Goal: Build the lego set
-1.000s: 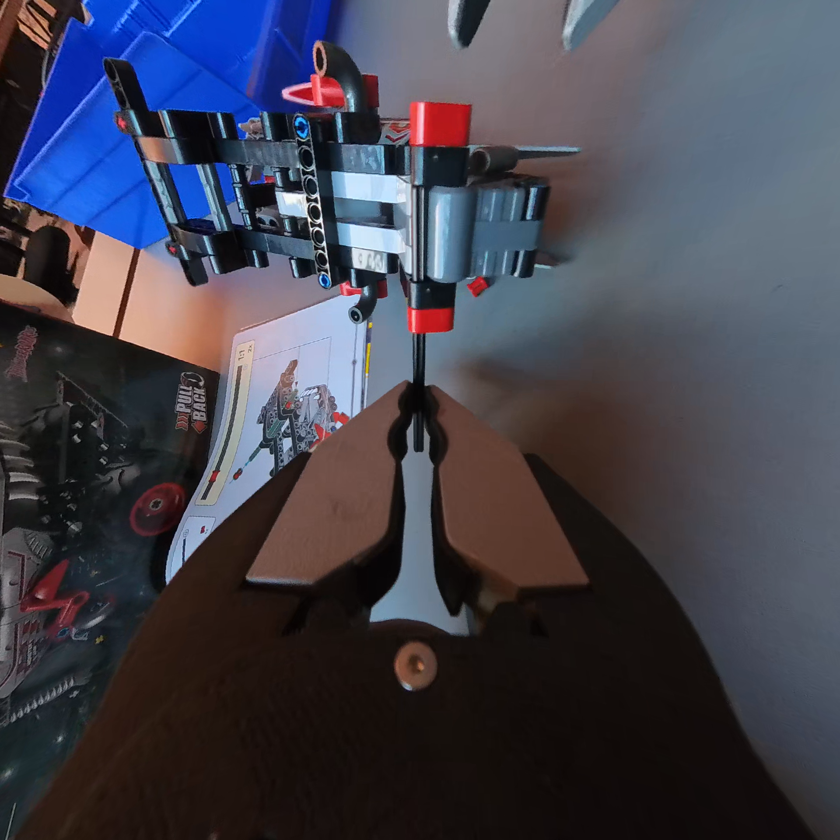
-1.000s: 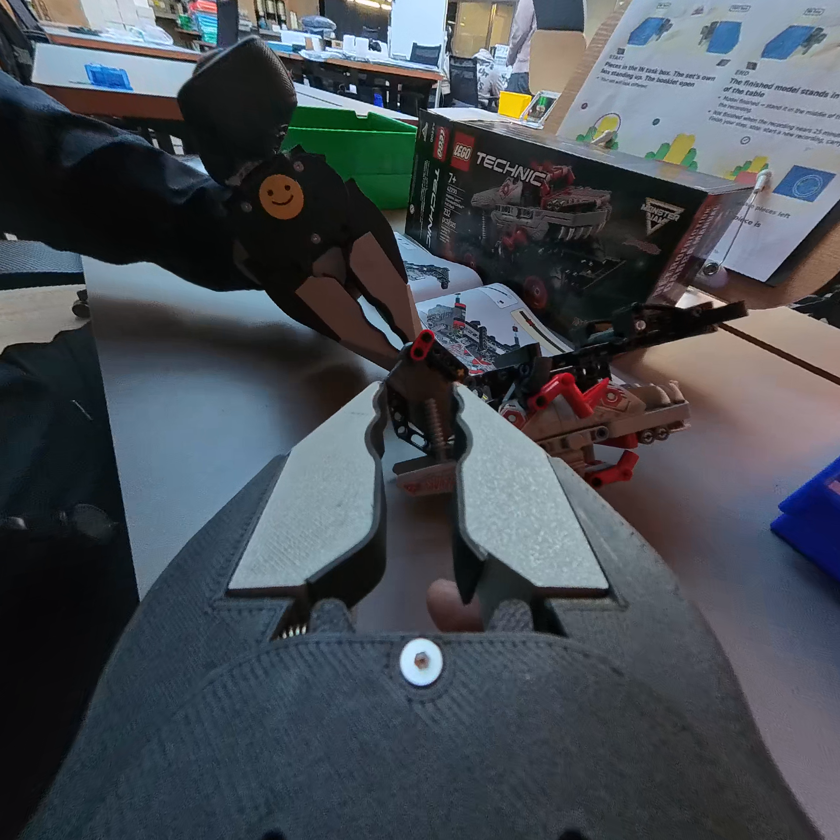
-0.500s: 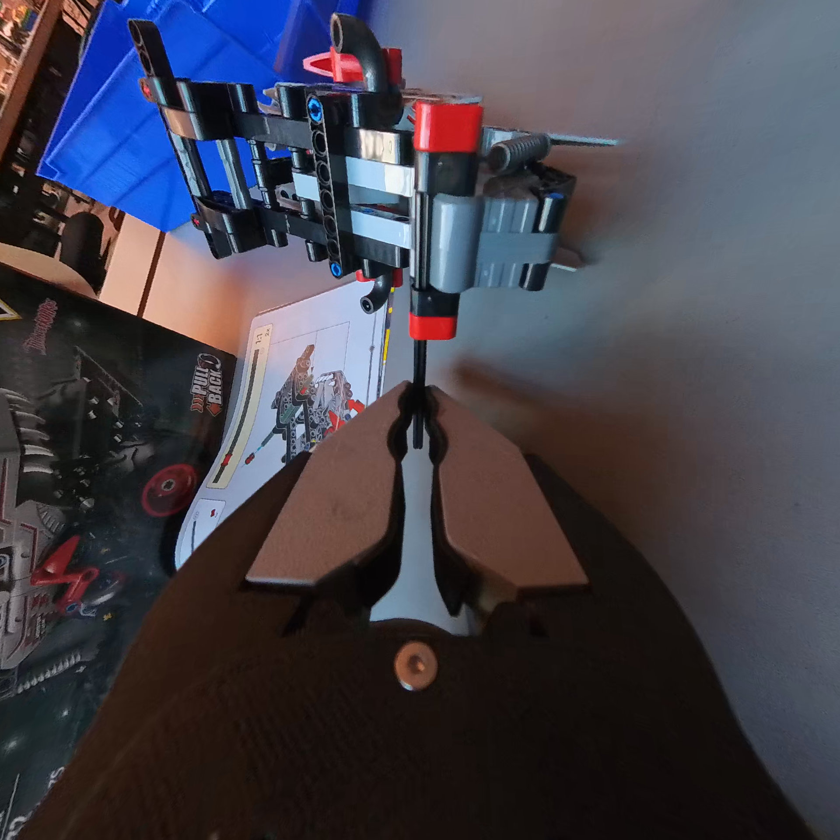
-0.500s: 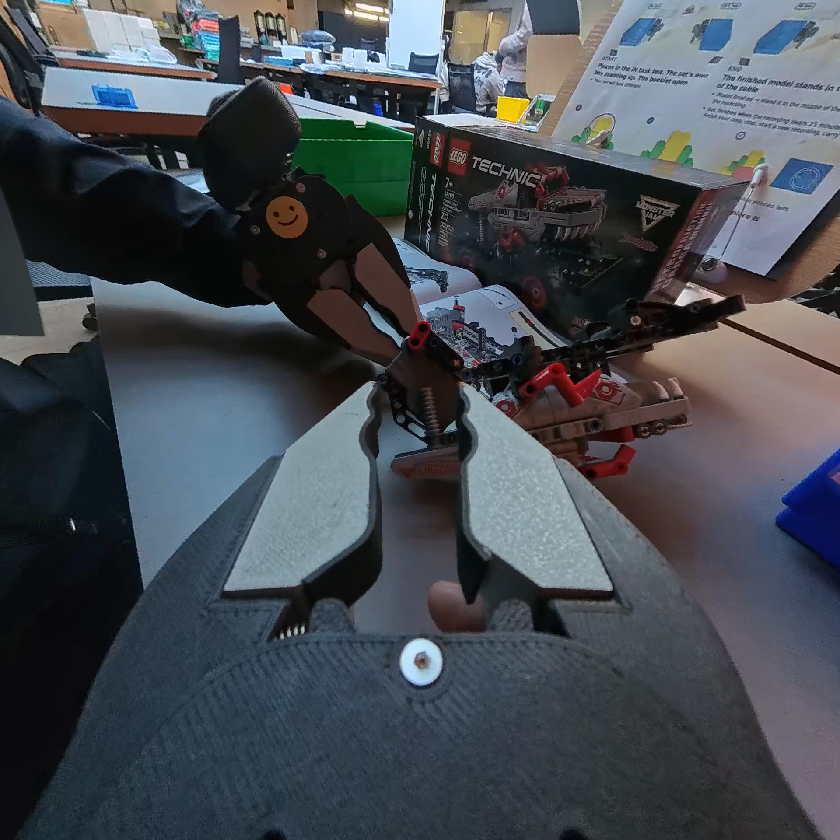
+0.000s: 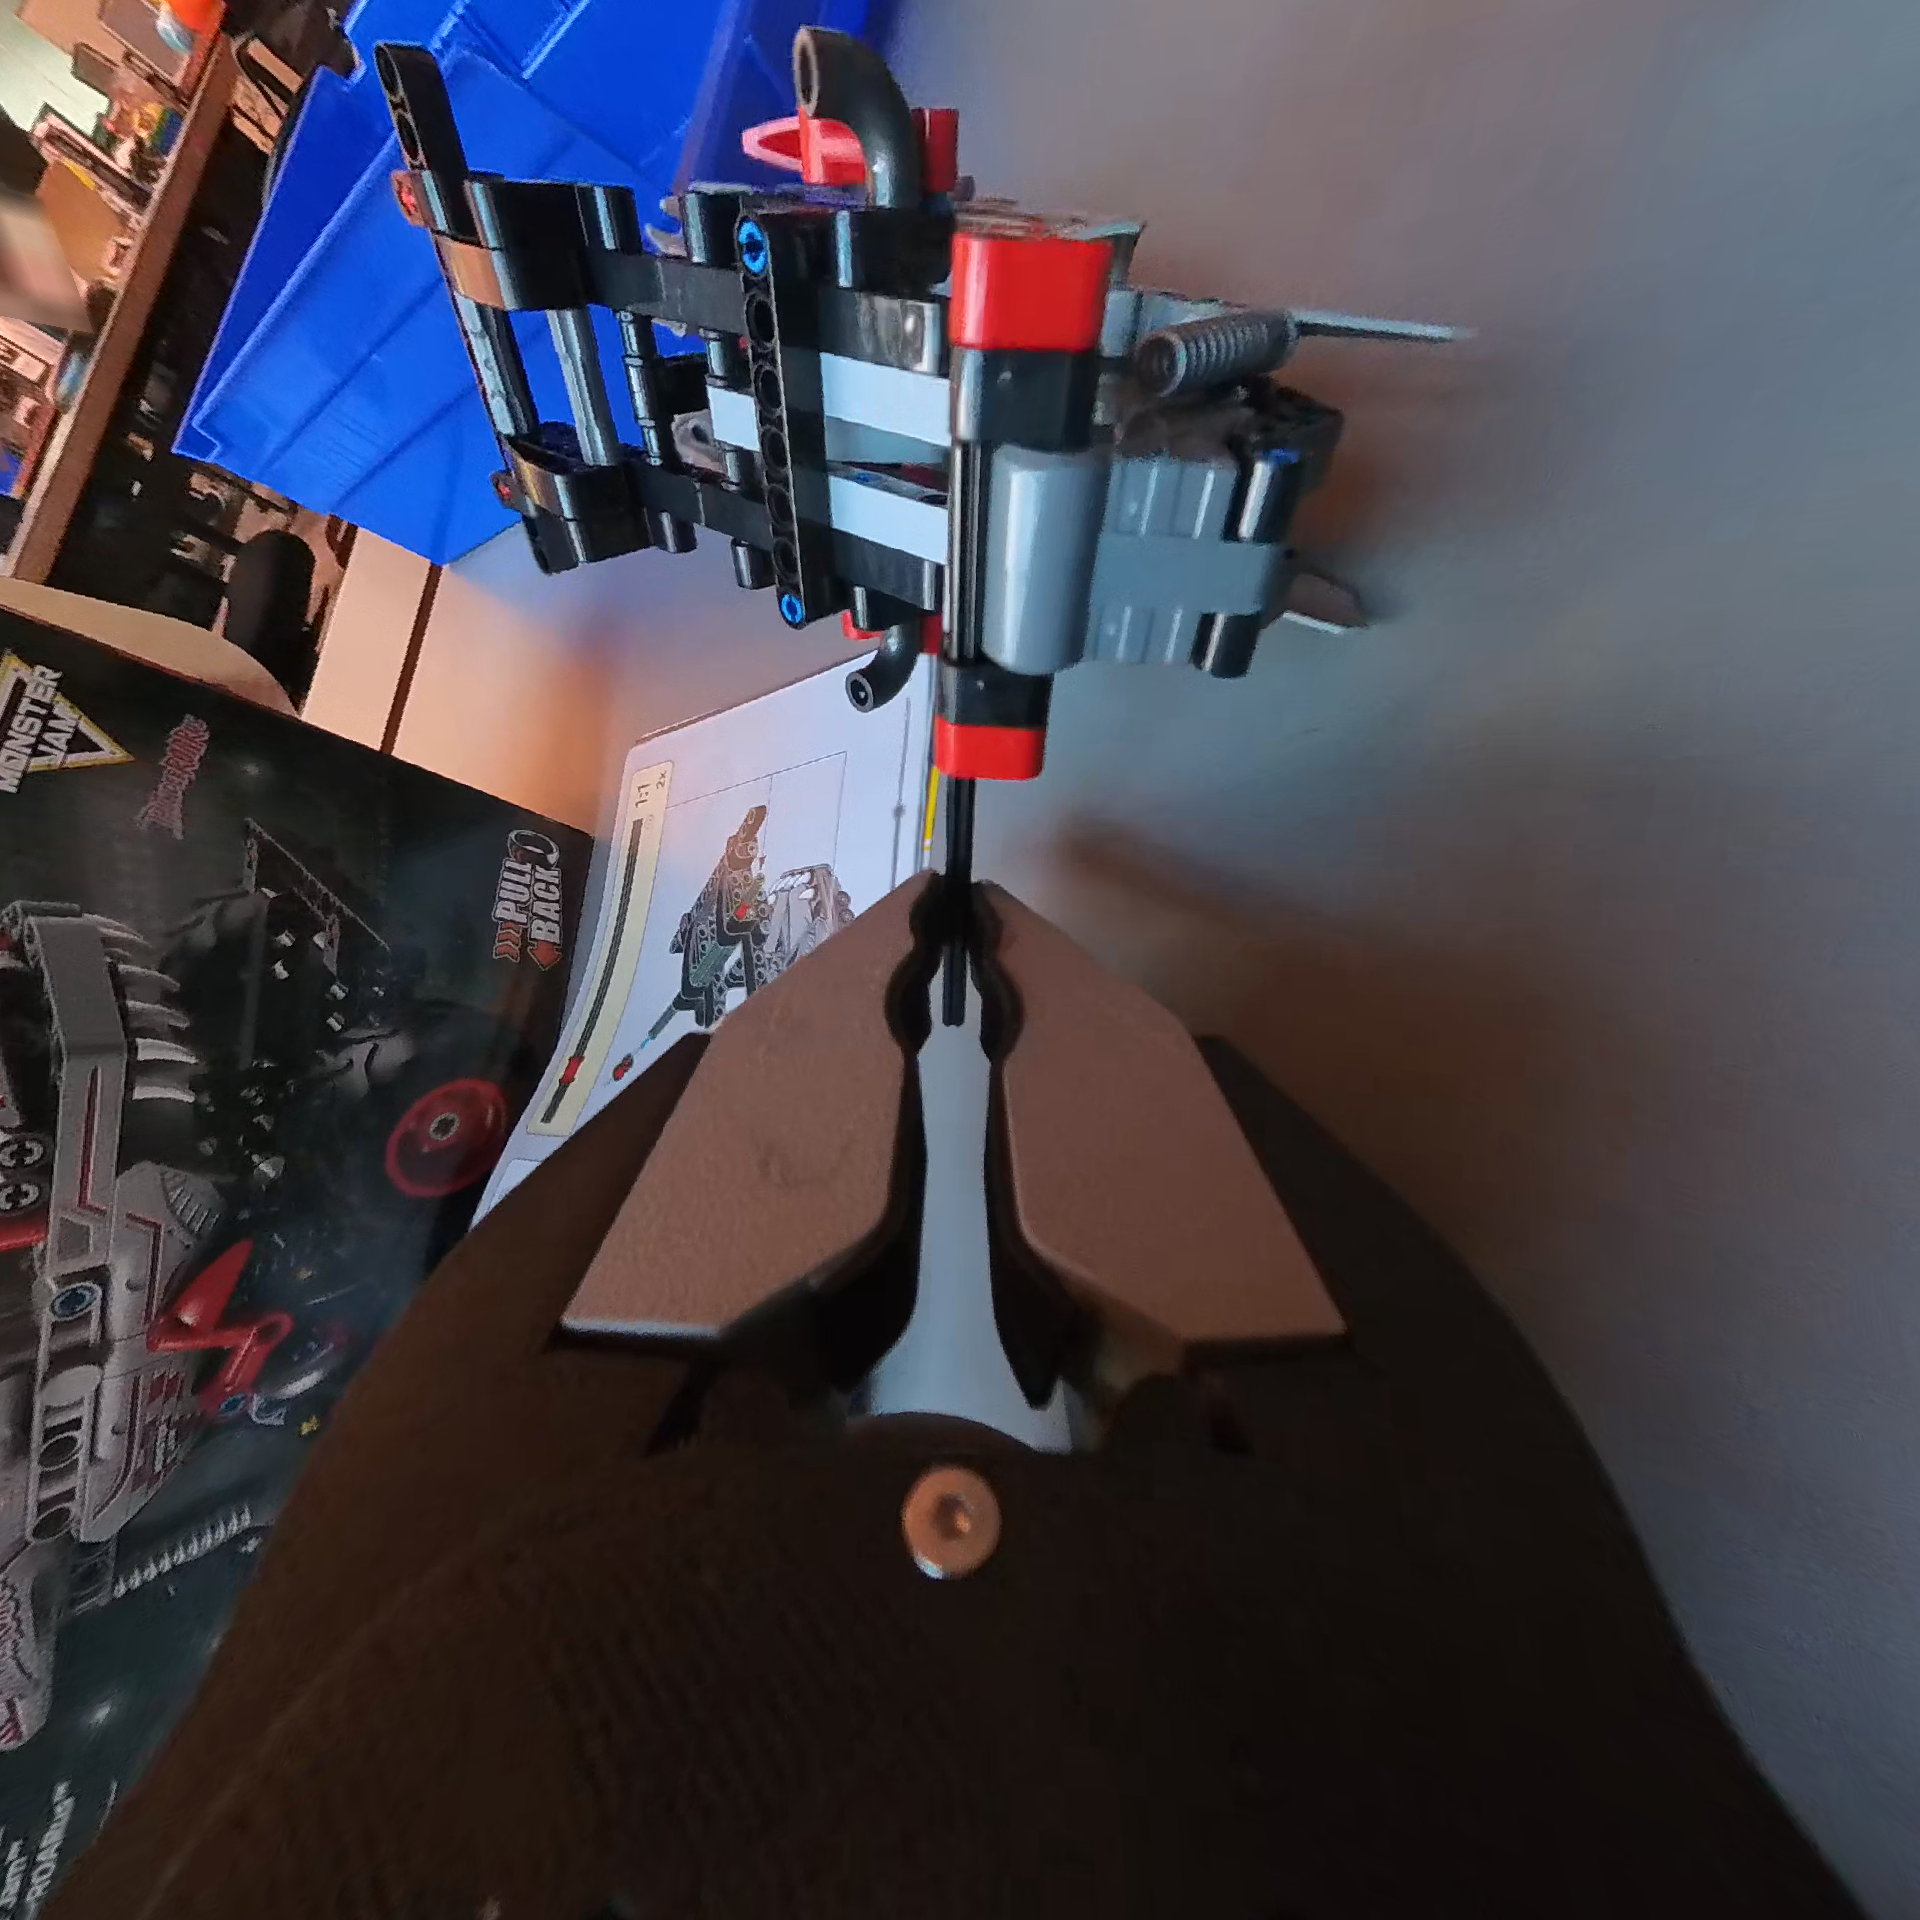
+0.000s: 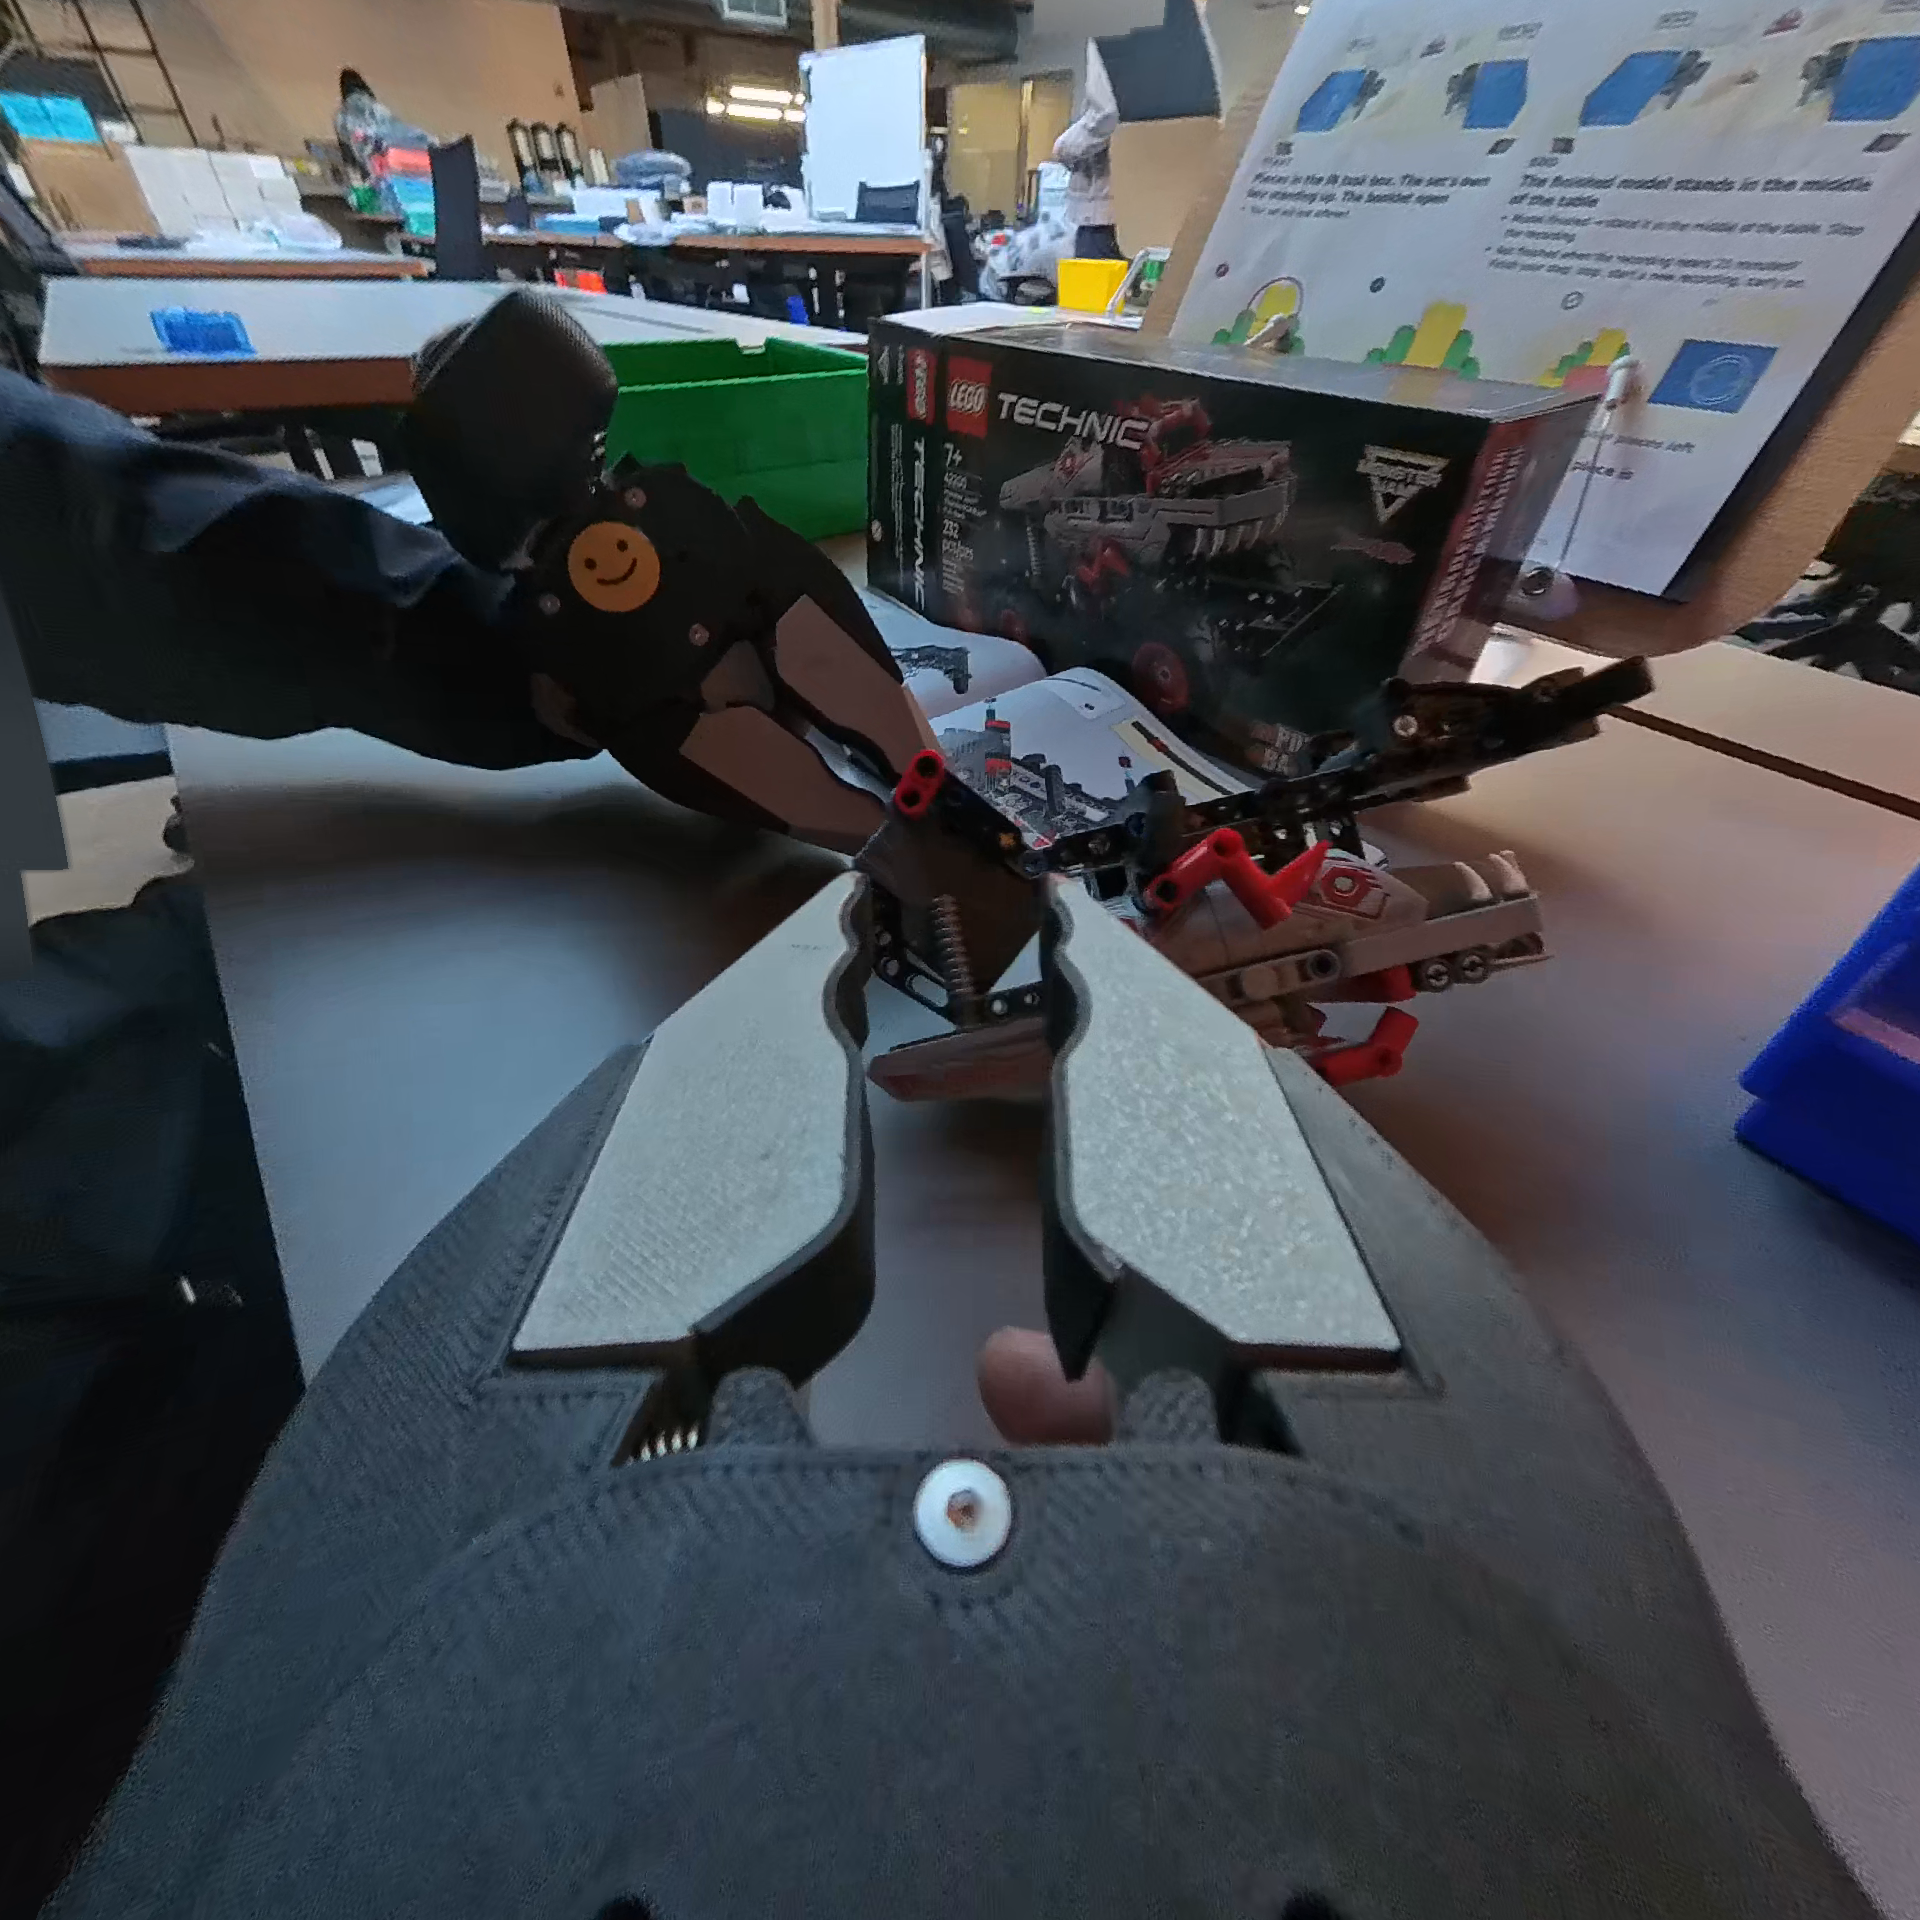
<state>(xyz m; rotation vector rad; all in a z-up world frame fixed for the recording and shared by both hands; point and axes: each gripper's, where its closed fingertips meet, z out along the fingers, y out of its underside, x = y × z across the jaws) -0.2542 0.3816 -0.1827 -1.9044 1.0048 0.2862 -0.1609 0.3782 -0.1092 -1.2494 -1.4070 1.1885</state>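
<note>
Left hand-held gripper [image 5: 954, 940]: jaws drawn together on a thin black axle [image 5: 958, 831], pinched at the very tips. The axle runs straight ahead from the tips along the gripper's own line and enters the partly built Lego model [image 5: 883, 416] through a red bush [image 5: 985, 750]; a second red piece [image 5: 1029, 291] caps the far end of the same line. The model's long axis lies crosswise to the axle, its open black beam frame [image 5: 540, 374] pointing to the gripper's left and its grey block [image 5: 1132, 540] with a coiled spring [image 5: 1210, 348] to the right.

Right hand-held gripper [image 6: 951, 961]: jaws parted by a moderate gap, the model's spring end sitting between the tips; whether the fingers [image 6: 1174, 1122] press on it cannot be told. From this side the model [image 6: 1299, 894] stretches away to the gripper's right, its black frame tilted upward at the far end and its grey and red underside just above the grey surface [image 6: 1558, 1195]. The left gripper [image 6: 883, 790] meets the model from the upper left, carried by a dark-sleeved arm [image 6: 208, 603].

Beyond the model lie an open instruction booklet [image 6: 1049, 748] and the set's dark box [image 6: 1195, 520]; a blue bin [image 6: 1849, 1081] stands to the right.
</note>
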